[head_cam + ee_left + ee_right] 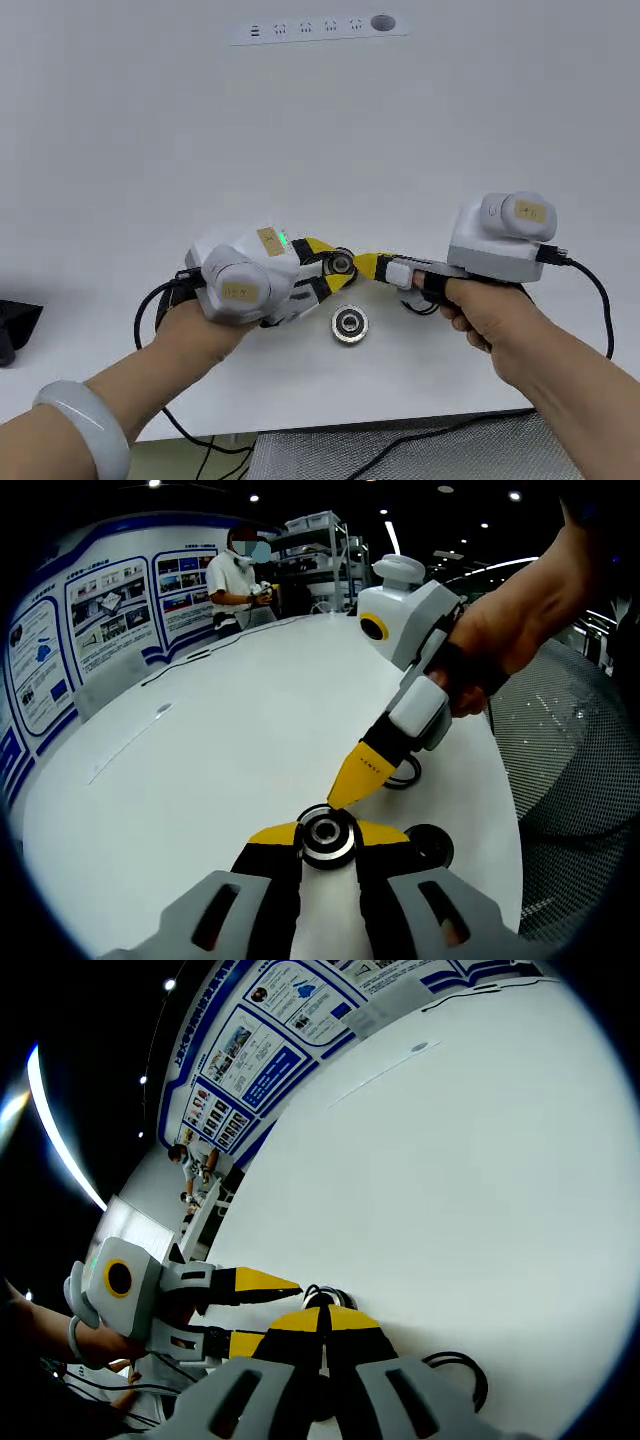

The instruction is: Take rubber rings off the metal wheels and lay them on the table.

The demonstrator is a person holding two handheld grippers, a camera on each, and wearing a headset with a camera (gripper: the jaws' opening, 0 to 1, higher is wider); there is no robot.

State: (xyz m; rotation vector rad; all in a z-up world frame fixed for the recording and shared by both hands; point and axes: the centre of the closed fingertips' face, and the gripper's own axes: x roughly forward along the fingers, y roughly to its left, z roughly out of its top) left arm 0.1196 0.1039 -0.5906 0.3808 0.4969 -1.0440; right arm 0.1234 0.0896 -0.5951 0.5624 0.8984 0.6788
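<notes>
Clamping a metal wheel (pixel 326 838) over the table (pixel 440 375) to steady it, the left gripper (pixel 336 266) faces the right gripper (pixel 345 788), whose jaws are together, apparently pinching the wheel's rubber ring (pixel 328 1293) to peel it off.

Your left gripper (pixel 338 268) and right gripper (pixel 368 265) have white bodies and yellow-and-black jaws. The held wheel (pixel 326 838) and the wheel (pixel 349 323) near the white desk's (pixel 300 372) front edge are silver and black.

black rubber ring (pixel 408 776) mostly tucked behind the right hand-held gripper (pixel 340 795), dark object (pixel 15 325) chopped off by the head view's left edge, blue-and-white wall poster (pixel 255 1045) text way too tiny to read
</notes>
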